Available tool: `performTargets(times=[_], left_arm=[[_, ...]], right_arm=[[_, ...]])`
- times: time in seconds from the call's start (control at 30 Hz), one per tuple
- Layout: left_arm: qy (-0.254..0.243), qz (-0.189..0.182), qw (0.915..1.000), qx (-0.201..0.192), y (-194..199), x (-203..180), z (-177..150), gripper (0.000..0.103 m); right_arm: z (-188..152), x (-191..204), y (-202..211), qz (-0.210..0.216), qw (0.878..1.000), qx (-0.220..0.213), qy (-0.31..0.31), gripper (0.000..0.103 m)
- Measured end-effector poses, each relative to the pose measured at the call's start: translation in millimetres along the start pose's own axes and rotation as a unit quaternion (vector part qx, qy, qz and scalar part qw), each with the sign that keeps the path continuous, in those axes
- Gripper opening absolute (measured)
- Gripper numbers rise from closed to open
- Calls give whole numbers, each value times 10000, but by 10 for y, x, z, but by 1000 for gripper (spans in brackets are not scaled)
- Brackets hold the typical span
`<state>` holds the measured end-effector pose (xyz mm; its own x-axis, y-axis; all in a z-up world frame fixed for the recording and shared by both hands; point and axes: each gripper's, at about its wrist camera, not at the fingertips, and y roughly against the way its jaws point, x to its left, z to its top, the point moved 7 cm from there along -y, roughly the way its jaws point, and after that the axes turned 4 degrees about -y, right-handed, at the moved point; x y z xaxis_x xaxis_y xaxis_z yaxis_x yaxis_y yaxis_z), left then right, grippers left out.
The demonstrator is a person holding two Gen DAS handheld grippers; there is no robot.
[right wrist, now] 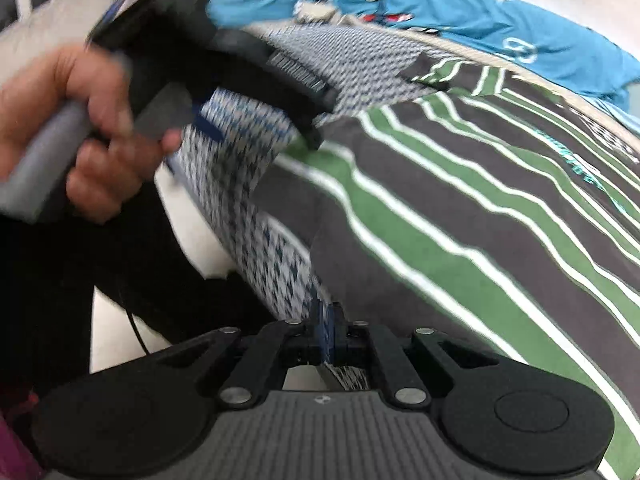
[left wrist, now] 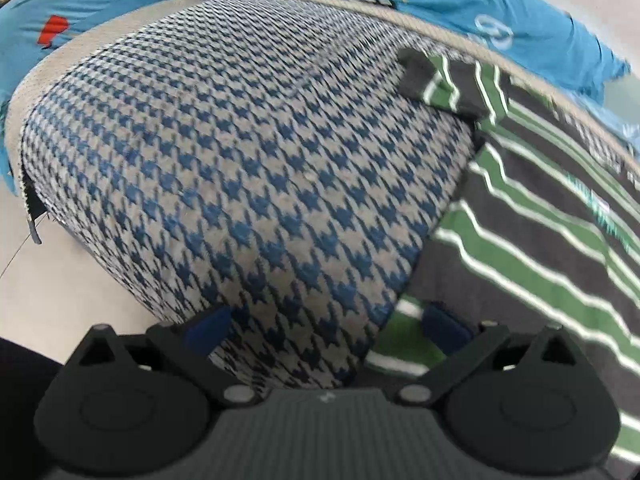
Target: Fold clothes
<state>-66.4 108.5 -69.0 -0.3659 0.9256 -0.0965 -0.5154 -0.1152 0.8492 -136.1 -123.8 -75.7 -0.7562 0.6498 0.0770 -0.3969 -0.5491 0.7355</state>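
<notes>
A blue-and-grey houndstooth cloth bulges up in the middle of the left wrist view. Beside it lies a dark garment with green and white stripes. My left gripper stands open, its blue pads spread wide, with the houndstooth cloth between them but not pinched. In the right wrist view my right gripper is shut on an edge of the houndstooth cloth. A hand holds the left gripper above that cloth. The striped garment fills the right side.
A turquoise garment with red and white print lies behind the other clothes, also seen as the turquoise garment at the back. Pale floor shows at the lower left. A dark-clothed leg of the person is at the left.
</notes>
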Motion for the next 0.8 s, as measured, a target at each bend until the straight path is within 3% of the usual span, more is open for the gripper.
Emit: performTargets(times=[0.2, 0.37, 0.53, 0.6, 0.7, 0.8], left_arm=[[219, 16, 9997, -91, 23, 110, 41, 103], [293, 92, 9993, -229, 48, 131, 101, 103], [437, 108, 9987, -252, 75, 206, 109, 103], [453, 88, 9986, -276, 78, 211, 119, 103], [444, 134, 9983, -360, 98, 212, 138, 103], [395, 172, 9982, -427, 111, 187, 155, 103]], right_arm=[[175, 81, 7, 314, 9991, -248, -100, 4], [306, 183, -80, 322, 9988, -374, 31, 4], [472, 311, -148, 678, 9970, -371, 63, 5], [539, 310, -141, 713, 9963, -475, -10, 10], [574, 203, -126, 667, 9957, -576, -290, 11], [570, 41, -185, 258, 9966, -628, -456, 11]])
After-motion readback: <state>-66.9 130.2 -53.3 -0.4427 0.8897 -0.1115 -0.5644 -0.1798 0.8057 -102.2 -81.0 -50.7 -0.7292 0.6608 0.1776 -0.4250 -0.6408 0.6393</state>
